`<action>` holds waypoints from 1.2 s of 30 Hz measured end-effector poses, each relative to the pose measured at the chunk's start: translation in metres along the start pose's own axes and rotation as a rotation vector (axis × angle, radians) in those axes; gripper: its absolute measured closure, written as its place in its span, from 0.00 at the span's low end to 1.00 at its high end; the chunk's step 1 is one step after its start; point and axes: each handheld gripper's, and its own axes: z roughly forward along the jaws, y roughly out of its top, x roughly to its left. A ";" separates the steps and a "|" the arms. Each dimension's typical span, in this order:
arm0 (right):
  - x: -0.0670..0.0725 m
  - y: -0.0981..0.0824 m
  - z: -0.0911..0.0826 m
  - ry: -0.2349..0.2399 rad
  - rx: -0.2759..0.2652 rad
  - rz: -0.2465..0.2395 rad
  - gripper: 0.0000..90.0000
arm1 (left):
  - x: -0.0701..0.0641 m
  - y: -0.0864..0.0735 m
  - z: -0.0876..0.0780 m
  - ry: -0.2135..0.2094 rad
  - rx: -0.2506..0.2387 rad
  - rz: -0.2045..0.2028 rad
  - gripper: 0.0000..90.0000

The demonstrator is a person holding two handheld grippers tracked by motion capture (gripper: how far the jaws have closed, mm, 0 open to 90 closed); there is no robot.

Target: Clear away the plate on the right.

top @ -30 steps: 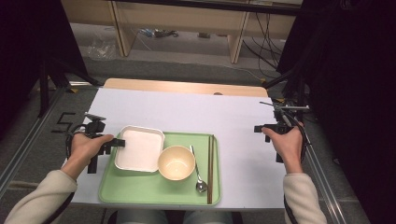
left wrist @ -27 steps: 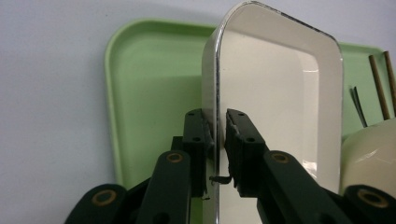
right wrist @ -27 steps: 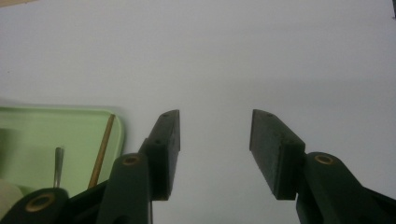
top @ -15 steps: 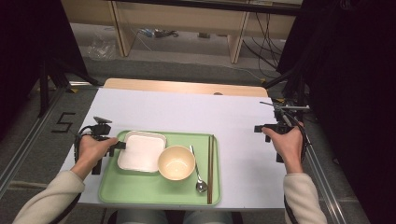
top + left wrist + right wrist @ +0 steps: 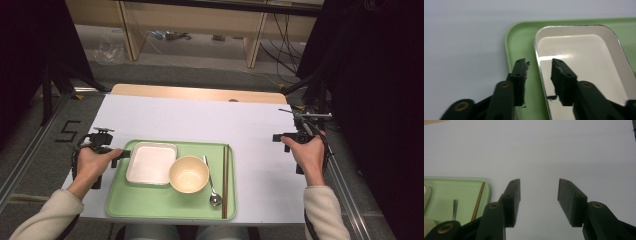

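Surface: white sheet (image 5: 200, 117) carrying a green tray (image 5: 165, 202).
Dish: white rectangular dish (image 5: 150, 162) sits at the tray's left, touching the tan bowl (image 5: 188, 174).
Left tool (image 5: 539, 75): your jaws have just been opening; they straddle the dish rim, released.
Change: dish now lies farther inside the tray than before.
Right tool (image 5: 539, 200): open, empty, well apart.
Next: withdraw your left tool clear.

Tray (image 5: 150, 210) at table's (image 5: 200, 115) near edge, left of centre. On it L to R: dish (image 5: 151, 162), bowl (image 5: 188, 174) touching it, spoon (image 5: 212, 182), chopsticks (image 5: 225, 180) by tray's right rim
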 end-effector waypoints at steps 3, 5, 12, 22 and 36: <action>-0.001 0.000 0.000 0.013 -0.005 -0.004 0.60 | -0.001 0.000 -0.010 0.028 -0.053 0.043 0.57; -0.001 0.000 0.000 0.002 0.000 -0.003 0.60 | -0.002 0.000 -0.017 0.053 -0.087 0.071 0.50; 0.000 -0.001 0.006 0.050 -0.046 0.015 0.59 | -0.011 -0.003 -0.040 0.102 -0.276 0.128 0.30; -0.004 -0.001 0.004 0.079 -0.006 -0.037 0.59 | -0.020 -0.040 -0.060 0.098 -0.407 0.193 0.26; -0.002 -0.003 0.004 -0.002 0.005 -0.015 0.58 | -0.031 -0.089 -0.057 0.048 -0.404 0.178 0.27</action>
